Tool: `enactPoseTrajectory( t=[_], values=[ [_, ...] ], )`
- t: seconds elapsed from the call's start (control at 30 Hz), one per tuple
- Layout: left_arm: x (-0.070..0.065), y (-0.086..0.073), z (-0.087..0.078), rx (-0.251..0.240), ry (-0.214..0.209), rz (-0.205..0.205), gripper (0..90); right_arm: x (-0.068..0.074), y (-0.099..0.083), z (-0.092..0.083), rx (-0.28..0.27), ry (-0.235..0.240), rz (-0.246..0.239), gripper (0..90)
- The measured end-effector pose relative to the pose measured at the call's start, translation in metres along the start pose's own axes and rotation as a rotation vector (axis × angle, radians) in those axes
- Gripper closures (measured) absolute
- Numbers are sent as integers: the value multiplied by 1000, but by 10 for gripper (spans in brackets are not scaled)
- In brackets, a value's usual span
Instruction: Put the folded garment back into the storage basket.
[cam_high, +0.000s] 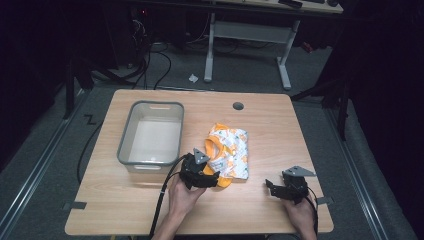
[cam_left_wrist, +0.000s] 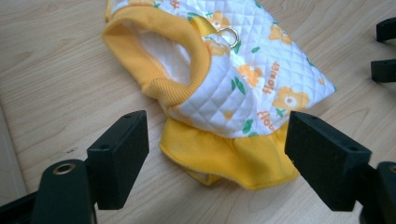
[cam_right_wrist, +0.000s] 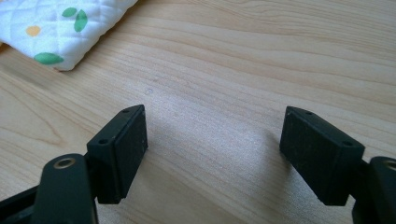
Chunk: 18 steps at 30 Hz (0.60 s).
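A small quilted white garment (cam_high: 231, 149) with orange flowers and yellow trim lies folded on the wooden table (cam_high: 280, 130). My left gripper (cam_high: 209, 176) hovers at its near yellow hem. In the left gripper view the garment (cam_left_wrist: 247, 70) lies flat, its ribbed yellow opening to the upper left. My left gripper (cam_left_wrist: 215, 140) stands open there, the jaws wide on either side of the hem and clear of the cloth. My right gripper (cam_high: 270, 189) rests near the table's front right, open over bare wood (cam_right_wrist: 215, 140). A corner of the garment (cam_right_wrist: 60, 32) is at upper left.
A grey plastic bin (cam_high: 131, 131), empty inside, stands left of the garment. A round cable hole (cam_high: 238, 106) sits near the table's far edge. The right gripper's black jaws (cam_left_wrist: 385, 49) poke in at the left gripper view's right edge. Dark floor and desk legs lie beyond.
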<state>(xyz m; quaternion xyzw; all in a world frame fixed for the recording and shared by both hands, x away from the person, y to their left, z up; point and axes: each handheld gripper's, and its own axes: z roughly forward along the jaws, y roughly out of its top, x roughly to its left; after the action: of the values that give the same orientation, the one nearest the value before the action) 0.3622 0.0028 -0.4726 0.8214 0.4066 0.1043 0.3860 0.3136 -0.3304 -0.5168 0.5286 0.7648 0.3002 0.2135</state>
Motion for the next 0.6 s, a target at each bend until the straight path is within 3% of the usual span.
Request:
enactPoseTrajectory(
  t=[0.13,0.33,0.6],
  values=[
    [1,3,4,18,0,-4,211,0,0,0,0,0,0,235],
    [2,10,8,27,4,23,227,0,0,0,0,0,0,235],
    [9,23,20,26,9,-6,224,0,0,0,1,1,0,235]
  ],
)
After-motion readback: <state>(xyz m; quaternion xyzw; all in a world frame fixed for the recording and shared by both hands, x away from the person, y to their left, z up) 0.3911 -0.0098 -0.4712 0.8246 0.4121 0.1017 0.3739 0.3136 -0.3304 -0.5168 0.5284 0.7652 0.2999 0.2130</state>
